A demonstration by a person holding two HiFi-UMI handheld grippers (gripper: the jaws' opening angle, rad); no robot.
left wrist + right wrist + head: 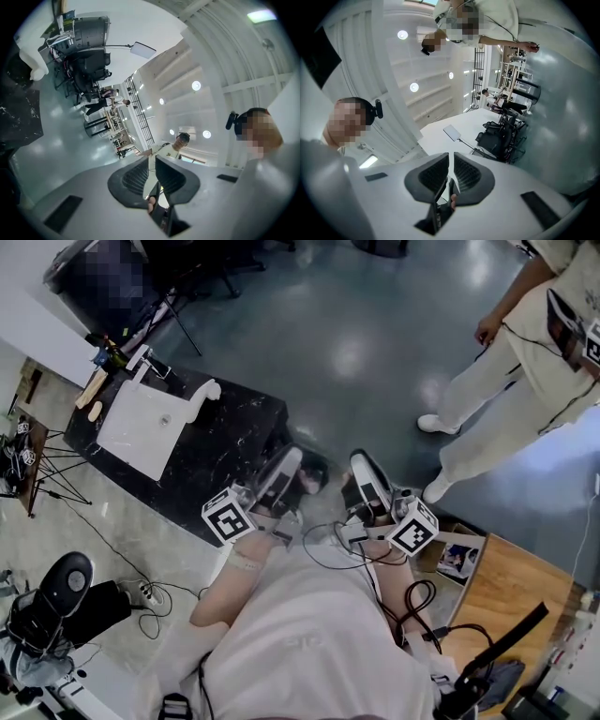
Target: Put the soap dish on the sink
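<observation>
Head view of a person (309, 638) standing near a black marble counter (230, 437) with a white rectangular sink (131, 432)
Left gripper (289, 463) and right gripper (364, 465) each had jaws nearly together, gripping nothing; a tan oblong soap dish (91, 390) lay on the counter just beside the sink

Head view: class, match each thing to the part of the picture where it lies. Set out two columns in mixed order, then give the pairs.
Things
1. sink
2. standing person
3. wooden surface
4. power strip

Places
A. lower left, on the floor
B. upper right
C. upper left, set in the black counter
D. lower right

Pairs: 1-C; 2-B; 3-D; 4-A
</observation>
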